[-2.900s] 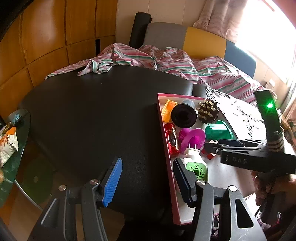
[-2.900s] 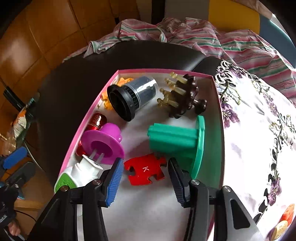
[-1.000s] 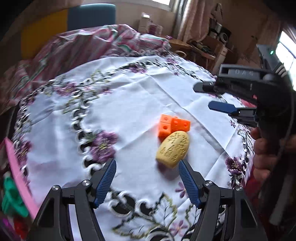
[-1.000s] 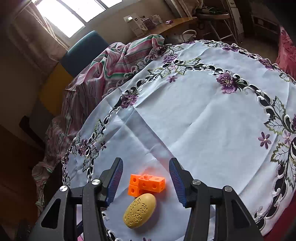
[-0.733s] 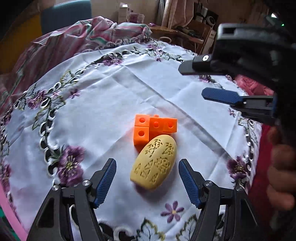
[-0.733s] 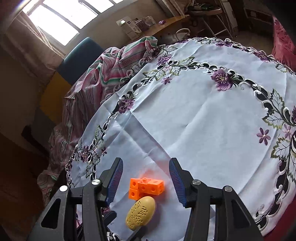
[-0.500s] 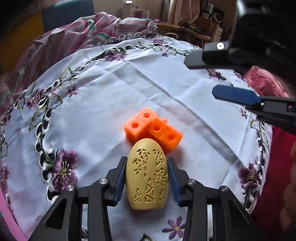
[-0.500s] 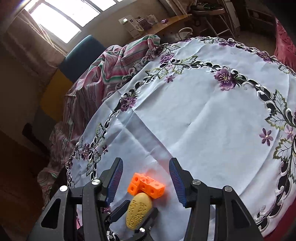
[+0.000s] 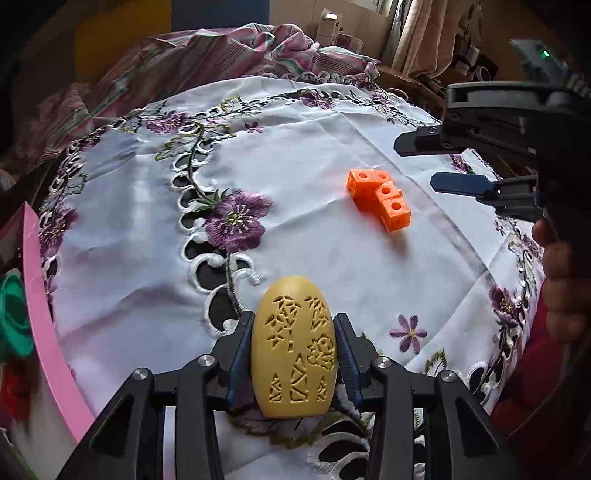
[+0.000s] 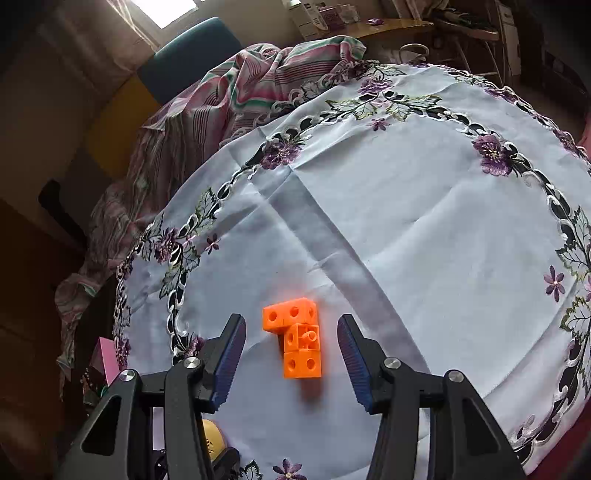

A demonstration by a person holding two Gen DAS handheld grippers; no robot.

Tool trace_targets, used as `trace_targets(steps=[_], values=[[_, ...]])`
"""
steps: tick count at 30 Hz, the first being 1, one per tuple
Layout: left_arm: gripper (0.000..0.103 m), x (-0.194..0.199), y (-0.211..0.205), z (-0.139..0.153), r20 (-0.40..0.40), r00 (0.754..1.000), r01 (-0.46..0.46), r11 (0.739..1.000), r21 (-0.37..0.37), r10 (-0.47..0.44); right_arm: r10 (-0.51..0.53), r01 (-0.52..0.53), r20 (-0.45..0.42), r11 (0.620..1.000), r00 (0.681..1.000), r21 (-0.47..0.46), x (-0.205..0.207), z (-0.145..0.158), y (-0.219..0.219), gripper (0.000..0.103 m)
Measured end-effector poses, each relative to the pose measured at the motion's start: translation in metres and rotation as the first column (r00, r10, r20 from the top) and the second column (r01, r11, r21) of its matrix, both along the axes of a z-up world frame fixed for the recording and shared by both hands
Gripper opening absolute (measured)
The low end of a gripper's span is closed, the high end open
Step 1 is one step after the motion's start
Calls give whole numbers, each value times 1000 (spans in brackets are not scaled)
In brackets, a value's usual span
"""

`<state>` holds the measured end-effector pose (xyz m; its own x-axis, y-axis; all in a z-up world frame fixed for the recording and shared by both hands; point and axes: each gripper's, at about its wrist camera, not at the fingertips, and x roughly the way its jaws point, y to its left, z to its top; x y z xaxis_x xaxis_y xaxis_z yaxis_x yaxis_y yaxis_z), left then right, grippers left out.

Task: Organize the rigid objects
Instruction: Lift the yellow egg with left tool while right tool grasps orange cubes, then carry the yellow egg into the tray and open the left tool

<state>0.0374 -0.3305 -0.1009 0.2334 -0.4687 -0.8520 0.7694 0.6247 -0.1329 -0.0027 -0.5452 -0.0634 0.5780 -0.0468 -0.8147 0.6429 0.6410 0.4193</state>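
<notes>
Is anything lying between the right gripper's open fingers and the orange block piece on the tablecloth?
Nothing visible. The right gripper is open, and the orange block piece lies alone on the tablecloth in the gap between its fingers. The yellow carved egg is off to the side, clamped in the left gripper.

We see daylight from the window (image 10: 162, 11) at upper left, glare on the tablecloth (image 10: 406, 221), dark, curved, blurred fisheye edges.

White embroidered tablecloth (image 10: 424, 229) with purple flowers, spread wide. Striped cloth (image 10: 236, 92) bunched at eleven o'clock, blue chair back (image 10: 188, 51) beyond.
</notes>
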Motion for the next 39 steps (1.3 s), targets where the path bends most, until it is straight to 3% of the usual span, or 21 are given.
trace_targets(steps=[6, 10, 17, 18, 23, 28, 39], values=[[43, -1, -3, -3, 14, 1000, 2, 1000, -3, -2, 112, -131, -168, 985, 979, -111, 28, -9, 19, 53], [43, -2, 1, -4, 20, 1000, -2, 1000, -22, 2, 133, -171, -238, 974, 962, -151, 47, -17, 18, 53], [44, -3, 4, -5, 19, 1000, -15, 999, -42, 16, 143, -193, -295, 970, 945, -146, 62, -37, 11, 53], [44, -3, 5, -5, 19, 1000, -19, 999, -45, 19, 152, -210, -295, 962, 943, -176, 62, -35, 13, 41], [43, -3, 5, -4, 24, 999, -22, 999, -50, 23, 170, -255, -330, 938, 929, -235, 64, -34, 24, 41], [43, -3, 5, -1, 25, 999, -34, 998, -45, 35, 183, -255, -324, 946, 928, -198, 64, -38, 20, 41], [43, -5, 29, 22, 45, 995, -91, 994, -68, 94, 202, -295, -344, 925, 917, -242, 67, -37, 26, 41]])
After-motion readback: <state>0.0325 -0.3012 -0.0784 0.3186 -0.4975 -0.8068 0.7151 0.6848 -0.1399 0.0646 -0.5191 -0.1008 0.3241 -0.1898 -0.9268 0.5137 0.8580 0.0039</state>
